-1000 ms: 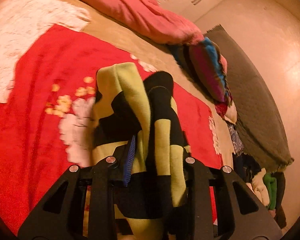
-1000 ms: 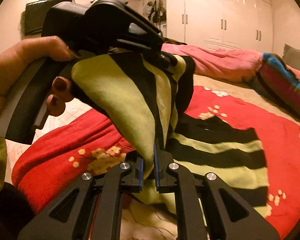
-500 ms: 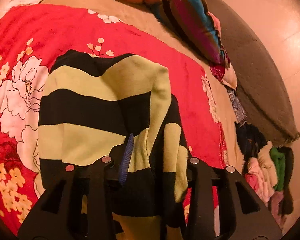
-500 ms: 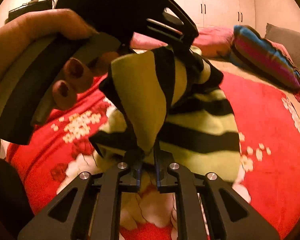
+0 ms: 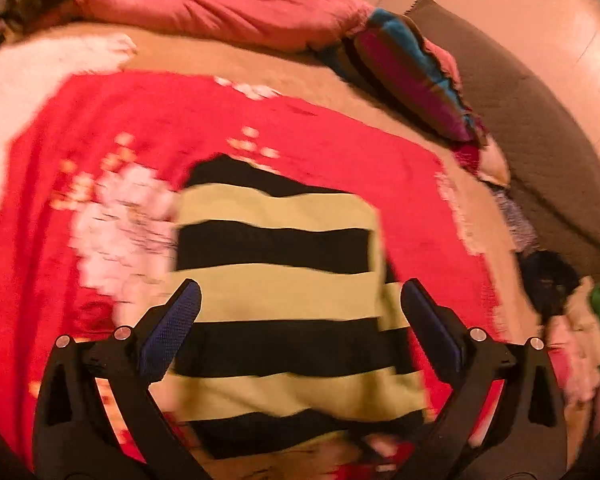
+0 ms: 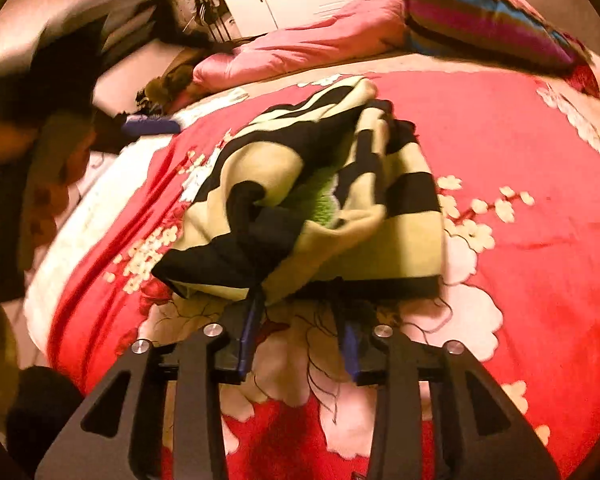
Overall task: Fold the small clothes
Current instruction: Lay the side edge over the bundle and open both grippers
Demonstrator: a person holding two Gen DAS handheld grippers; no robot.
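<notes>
The striped sweater (image 5: 284, 292) lies on the red floral blanket (image 5: 80, 280), roughly mid-blanket, w/ the pink duvet (image 5: 220, 12) and striped pillow (image 5: 412, 76) well beyond its far edge. From the left side it looks fairly flat, black and yellow-green bands running straight across. From the right side it's another story: the near edge is bunched, a fold lifted w/ green fleecy lining (image 6: 320, 200) showing in the gap. Left gripper (image 5: 296, 320) hovers over the sweater's near half, jaws wide apart, nothing between them. Right gripper (image 6: 300, 328) sits at the sweater's near hem, jaws parted; the left pad looks to be touching or just under the cloth edge, but I can't tell if any fabric is caught on it. Risks, as I see it: if that pad is snagged, pulling the right gripper back could drag the hem and undo the fold. The bunched flap probably won't stay down by itself, since thick knit tends to spring open, so the next fold over it may come out lumpy or crooked. The blanket is plush and prob. grippy, so sliding the sweater could rumple the layer underneath. Also the left view is blurred, so exact hem position near that gripper is uncertain; a grab there may take one layer only and peel the stack apart.
</notes>
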